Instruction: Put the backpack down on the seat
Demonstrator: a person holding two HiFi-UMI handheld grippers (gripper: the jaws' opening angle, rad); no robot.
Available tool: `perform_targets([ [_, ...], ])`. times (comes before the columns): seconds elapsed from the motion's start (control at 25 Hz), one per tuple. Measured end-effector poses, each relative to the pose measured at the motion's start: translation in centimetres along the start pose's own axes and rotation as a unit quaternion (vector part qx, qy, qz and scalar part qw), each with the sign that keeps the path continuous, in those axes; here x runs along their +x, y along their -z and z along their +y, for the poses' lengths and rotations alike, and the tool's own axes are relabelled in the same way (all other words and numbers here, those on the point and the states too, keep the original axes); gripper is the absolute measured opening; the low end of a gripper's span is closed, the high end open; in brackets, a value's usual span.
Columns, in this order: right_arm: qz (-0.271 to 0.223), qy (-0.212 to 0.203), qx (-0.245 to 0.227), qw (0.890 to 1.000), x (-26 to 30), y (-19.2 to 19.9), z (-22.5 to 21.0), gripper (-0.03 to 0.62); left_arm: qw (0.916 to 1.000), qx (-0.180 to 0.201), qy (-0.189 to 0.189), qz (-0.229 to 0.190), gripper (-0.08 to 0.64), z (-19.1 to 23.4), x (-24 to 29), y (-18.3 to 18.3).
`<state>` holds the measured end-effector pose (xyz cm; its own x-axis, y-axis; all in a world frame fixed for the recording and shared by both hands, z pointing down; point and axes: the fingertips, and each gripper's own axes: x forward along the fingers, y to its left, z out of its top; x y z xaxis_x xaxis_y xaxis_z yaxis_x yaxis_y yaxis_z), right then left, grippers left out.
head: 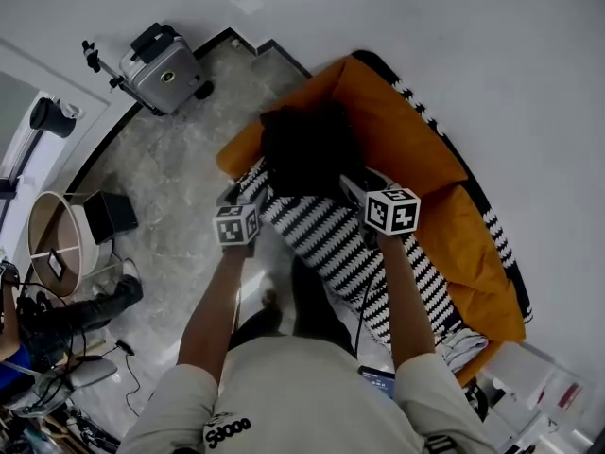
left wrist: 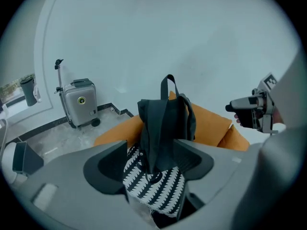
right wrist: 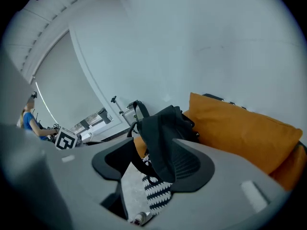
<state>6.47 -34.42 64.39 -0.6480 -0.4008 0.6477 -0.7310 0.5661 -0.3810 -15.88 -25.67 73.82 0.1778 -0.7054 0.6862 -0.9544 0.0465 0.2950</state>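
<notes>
Nearest the cameras, the left gripper (left wrist: 152, 166) has its jaws spread wide, with the pads pressing on nothing. The right gripper (right wrist: 152, 169) is likewise spread and grasps nothing. Dark fabric crosses the sightline to one of its pads, and I cannot tell whether the two touch.

Just beyond both tools, the black fabric backpack (left wrist: 165, 121) stands upright on the black-and-white patterned throw (head: 331, 239). The throw covers the seat of the orange cushioned sofa (right wrist: 240, 128). The bag sits in front of the backrest cushion, toward the sofa's end nearest the silver hard-shell suitcase (left wrist: 80, 102).

As I judge it, the bag is tall and soft, so it may slump toward the seat's front edge and slide onto the grey marble floor (head: 180, 187). A dangling strap loop hangs close to the right gripper. It could catch a jaw if that hand pulls away and tug the bag over. The throw itself might also slip on the seat.

Only the head view shows the seat's front edge, the floor and both arms, but there the bag is a dark blob. The left gripper view shows the carry handle standing up and the other gripper off to the right, apart from the bag. Only the right gripper view shows the strap loop on the bag's near side.
</notes>
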Motion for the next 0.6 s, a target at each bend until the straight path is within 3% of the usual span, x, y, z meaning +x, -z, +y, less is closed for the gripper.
perform_targets([
  [0.4, -0.05, 0.043, -0.023, 0.998, -5.8, 0.4, 4.3, 0.192, 0.998, 0.046, -0.014, -0.042, 0.255, 2.5, -8.1, -1.4],
  [0.6, -0.076, 0.078, -0.076, 0.991, -9.2, -0.2, 7.0, 0.175, 0.9937, 0.075, -0.007, -0.084, 0.239, 3.0, -13.2, -3.2],
])
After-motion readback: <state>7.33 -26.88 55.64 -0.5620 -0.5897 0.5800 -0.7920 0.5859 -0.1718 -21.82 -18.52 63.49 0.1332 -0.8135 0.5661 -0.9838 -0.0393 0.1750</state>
